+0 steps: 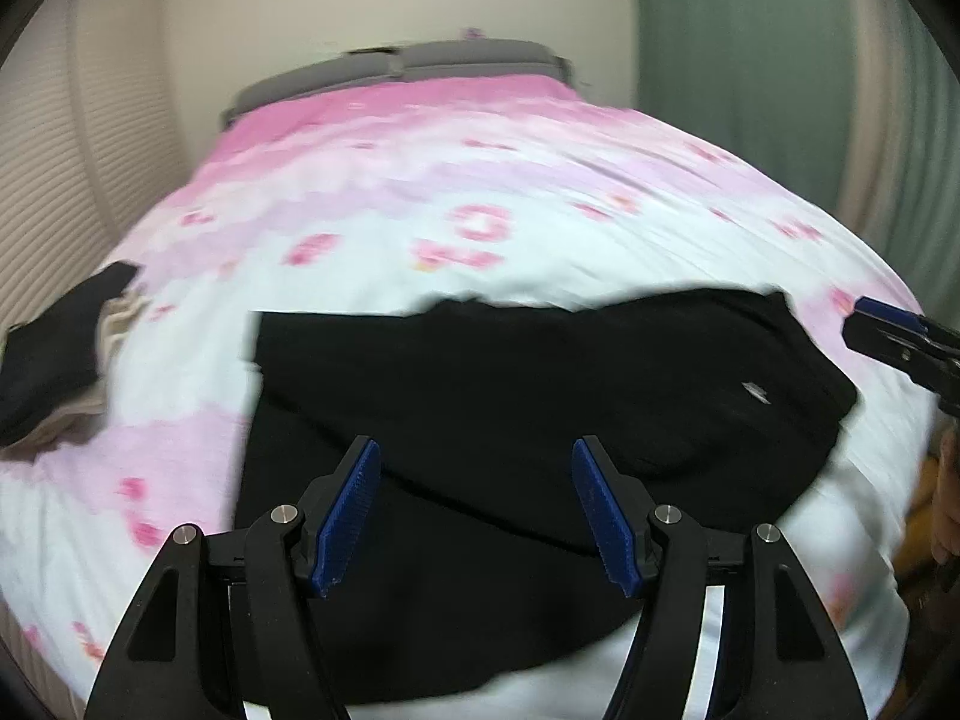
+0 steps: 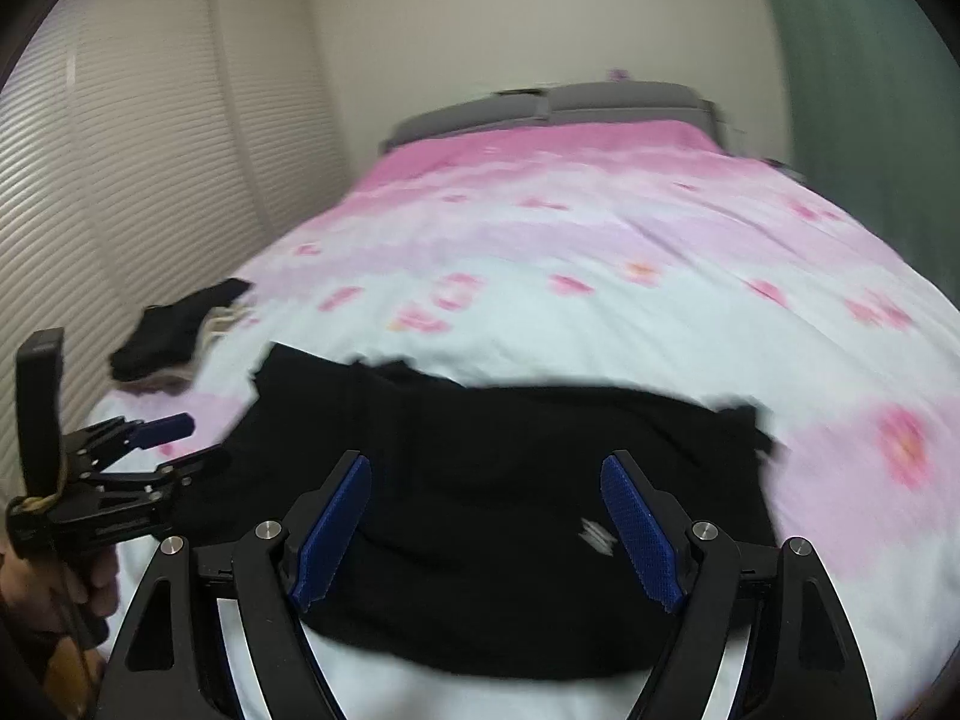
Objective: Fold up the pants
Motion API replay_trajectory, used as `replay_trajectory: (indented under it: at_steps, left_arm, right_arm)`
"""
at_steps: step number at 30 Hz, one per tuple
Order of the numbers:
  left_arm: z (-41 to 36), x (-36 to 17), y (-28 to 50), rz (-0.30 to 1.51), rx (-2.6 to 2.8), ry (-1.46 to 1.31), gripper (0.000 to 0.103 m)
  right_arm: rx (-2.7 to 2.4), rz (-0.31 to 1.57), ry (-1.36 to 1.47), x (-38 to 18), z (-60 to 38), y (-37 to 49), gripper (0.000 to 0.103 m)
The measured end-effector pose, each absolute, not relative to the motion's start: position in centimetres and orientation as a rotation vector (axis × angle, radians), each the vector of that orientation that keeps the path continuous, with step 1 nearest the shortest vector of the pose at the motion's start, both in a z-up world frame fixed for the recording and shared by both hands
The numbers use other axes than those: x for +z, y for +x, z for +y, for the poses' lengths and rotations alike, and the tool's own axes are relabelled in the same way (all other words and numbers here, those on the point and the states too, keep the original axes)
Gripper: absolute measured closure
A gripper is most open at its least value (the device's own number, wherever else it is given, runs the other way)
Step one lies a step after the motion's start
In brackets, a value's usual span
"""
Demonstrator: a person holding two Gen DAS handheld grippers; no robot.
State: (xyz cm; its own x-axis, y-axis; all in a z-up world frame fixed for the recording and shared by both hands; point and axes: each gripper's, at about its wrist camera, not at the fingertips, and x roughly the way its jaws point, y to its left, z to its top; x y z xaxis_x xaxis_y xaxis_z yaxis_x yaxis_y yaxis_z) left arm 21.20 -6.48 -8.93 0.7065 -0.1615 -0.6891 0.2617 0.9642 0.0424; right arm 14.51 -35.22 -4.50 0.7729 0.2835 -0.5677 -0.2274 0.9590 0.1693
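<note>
Black pants [image 1: 480, 396] blurred, near edge cut off; left gripper [image 1: 477, 516], right gripper [image 2: 486, 531] spread.

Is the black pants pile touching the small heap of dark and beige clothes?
Apart. The left wrist view shows bedspread between the black pants and the heap.

A bed with a pink-and-white floral cover [image 2: 600, 252] and grey padded headboard [image 2: 600, 99] stood against a cream wall [image 2: 480, 18], between white louvred closet doors [image 2: 150, 138] and a green curtain [image 2: 870, 90].

The pants [image 1: 492, 396] lie on the near end of the bed [image 1: 540, 210]; a pile of clothes [image 1: 54, 360] sits to their left.
</note>
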Motion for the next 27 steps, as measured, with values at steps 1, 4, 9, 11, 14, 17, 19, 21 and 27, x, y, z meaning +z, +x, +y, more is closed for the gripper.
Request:
replay_trajectory:
  at_steps: [1,4,9,11,14,17,19,21,27]
  left_arm:
    - [-5.1,-8.6,22.1,0.746,-0.208,0.123,0.037]
    - [-1.2,-7.9,24.4,0.72,-0.133,0.083,0.036]
    - [4.6,-8.0,27.7,0.722,-0.044,-0.006,0.036]
    - [6.2,-8.3,28.5,0.727,-0.03,-0.026,0.036]
    - [7.7,-9.0,29.3,0.735,-0.019,-0.023,0.036]
    - [8.6,-9.8,29.8,0.751,-0.025,-0.037,0.036]
    - [9.0,-10.4,30.0,0.763,-0.03,-0.042,0.036]
    - [9.3,-11.0,30.0,0.77,-0.032,-0.047,0.036]
    - [10.4,-11.0,29.5,0.776,-0.037,-0.063,0.036]
  right_arm:
    - [0.301,0.628,0.077,-4.5,-34.1,15.6,0.023]
    - [0.38,0.649,0.04,-4.7,-29.7,20.4,0.023]
    - [0.473,0.717,0.009,-7.5,-24.3,26.8,0.024]
    - [0.504,0.761,-0.009,-9.3,-22.4,29.4,0.026]
    - [0.531,0.846,-0.011,-12.2,-21.0,32.7,0.04]
    - [0.542,0.908,-0.003,-14.1,-20.4,34.7,0.049]
    - [0.551,0.917,0.018,-14.9,-20.4,35.2,0.067]
    - [0.576,0.917,0.027,-15.0,-20.2,35.2,0.086]
    - [0.595,0.839,-0.022,-12.9,-19.0,32.8,0.095]
